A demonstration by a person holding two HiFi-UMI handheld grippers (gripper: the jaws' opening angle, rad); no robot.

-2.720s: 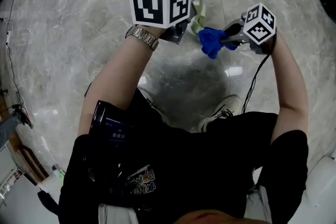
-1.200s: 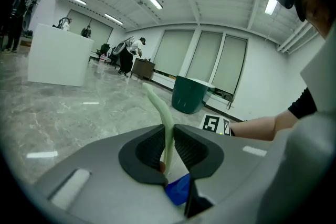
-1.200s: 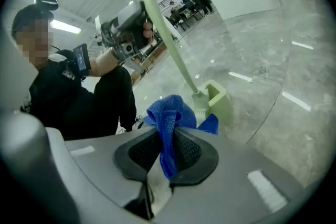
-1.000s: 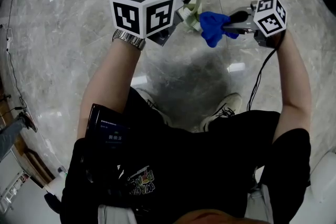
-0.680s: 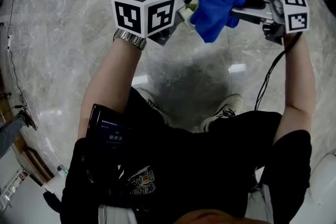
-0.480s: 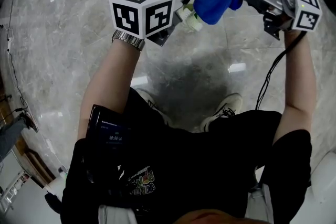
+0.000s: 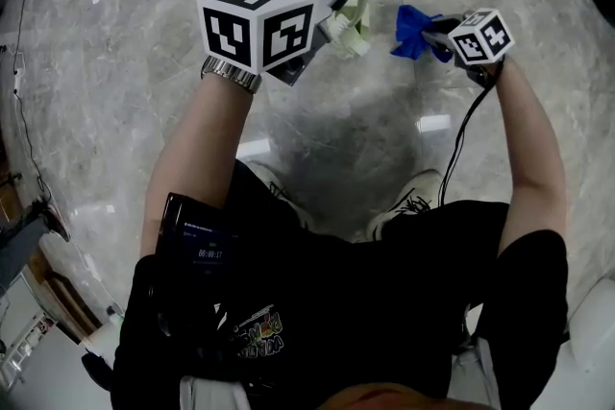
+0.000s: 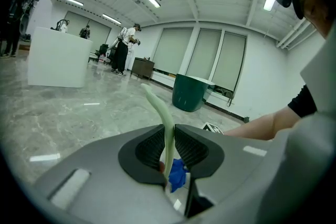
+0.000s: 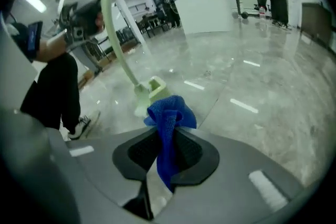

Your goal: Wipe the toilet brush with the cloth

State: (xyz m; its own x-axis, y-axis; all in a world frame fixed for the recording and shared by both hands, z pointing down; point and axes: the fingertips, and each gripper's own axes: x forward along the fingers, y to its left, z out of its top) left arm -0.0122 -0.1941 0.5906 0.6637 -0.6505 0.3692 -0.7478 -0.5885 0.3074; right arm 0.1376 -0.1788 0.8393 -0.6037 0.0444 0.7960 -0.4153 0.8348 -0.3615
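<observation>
The pale green plastic toilet brush hangs over the grey marble floor. In the head view its long axis runs from 12 to 6 o'clock: the slim curved handle reaches the top edge, and the blocky head sits at the 6 o'clock end, just under the left jaws. In the left gripper view the handle's free end leans away toward 11 o'clock.

The left gripper is clamped on that handle, its ribbed pads tight against both sides. The right gripper pinches a bunched blue terry cloth. Its jaws have just been opening a touch, yet the pads press on the cloth between them. In the head view the cloth lies at 3 o'clock from the brush head, near it but apart.

Each marker cube carries black-and-white square patterns. The phone strapped to the left forearm and the black shirt's print are too small to read.
</observation>
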